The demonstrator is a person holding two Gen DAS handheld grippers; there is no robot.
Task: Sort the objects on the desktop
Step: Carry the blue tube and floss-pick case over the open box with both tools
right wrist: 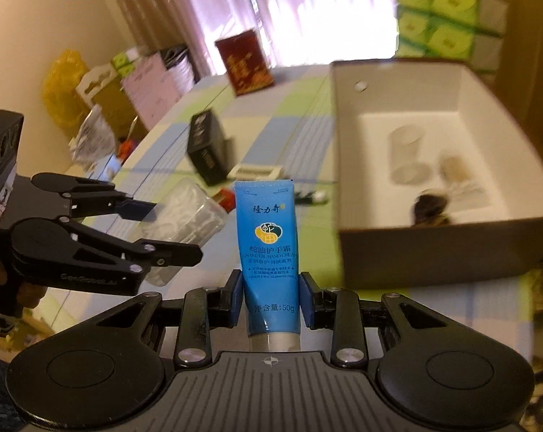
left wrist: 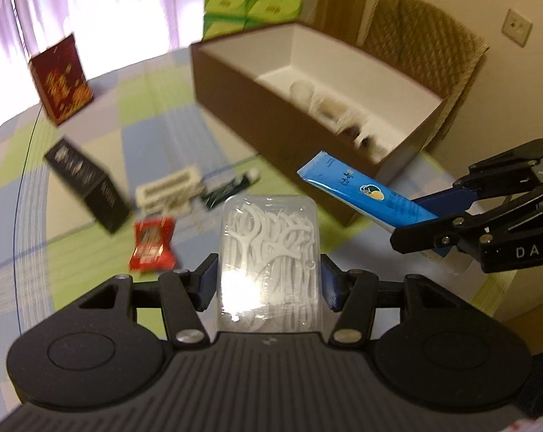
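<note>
Holding a clear floss-pick case (left wrist: 269,255) across its short sides, the left gripper (left wrist: 269,280) has its jaws clamped on the plastic, so the flat lid faces up and the picks stay shut inside. In the left wrist view the leftovers lie from nine to eleven o'clock on the checked tablecloth (left wrist: 152,100): a black carton (left wrist: 87,185), a red packet (left wrist: 151,245), a white strip (left wrist: 170,190) and a dark tube (left wrist: 231,189), with a dark red box (left wrist: 60,79) standing further back. They seem to be waiting their turn.

At twelve to one o'clock sits the brown storage box (left wrist: 271,133), already holding a few small items, which is probably where both loads belong.

At three o'clock, the right gripper (right wrist: 270,289) has its jaws pressed on the lower body of a blue hand cream tube (right wrist: 267,241), cap end toward the camera and crimped end forward. That hold likely lets the tube go into the box crimp first. Both things hang above the table, near each other, just short of the box's near wall.
</note>
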